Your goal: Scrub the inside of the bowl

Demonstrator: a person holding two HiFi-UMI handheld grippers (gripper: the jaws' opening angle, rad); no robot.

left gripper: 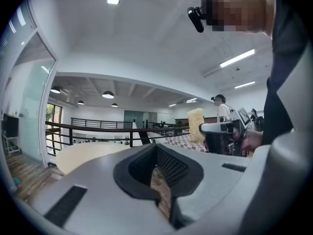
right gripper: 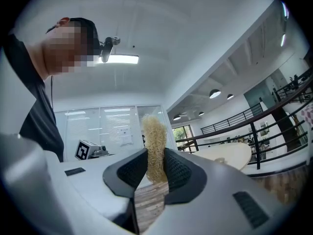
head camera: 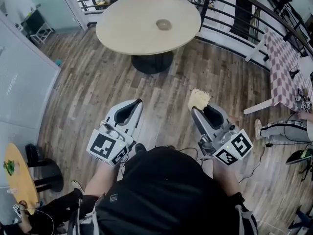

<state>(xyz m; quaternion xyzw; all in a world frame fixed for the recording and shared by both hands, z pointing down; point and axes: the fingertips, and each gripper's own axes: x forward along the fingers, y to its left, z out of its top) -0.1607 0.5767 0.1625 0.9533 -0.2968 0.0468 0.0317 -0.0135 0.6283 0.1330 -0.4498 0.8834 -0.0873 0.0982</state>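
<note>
Two level grippers: left gripper [head camera: 132, 107] closed empty, right gripper [head camera: 198, 111] pinching loofah [head camera: 199, 99].

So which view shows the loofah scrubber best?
The right gripper view: the loofah scrubber stands upright and close, clamped between the right gripper's pads. The head view shows the scrubber from above at that gripper's tip. The left gripper view shows it small, side-on, farther off.
</note>
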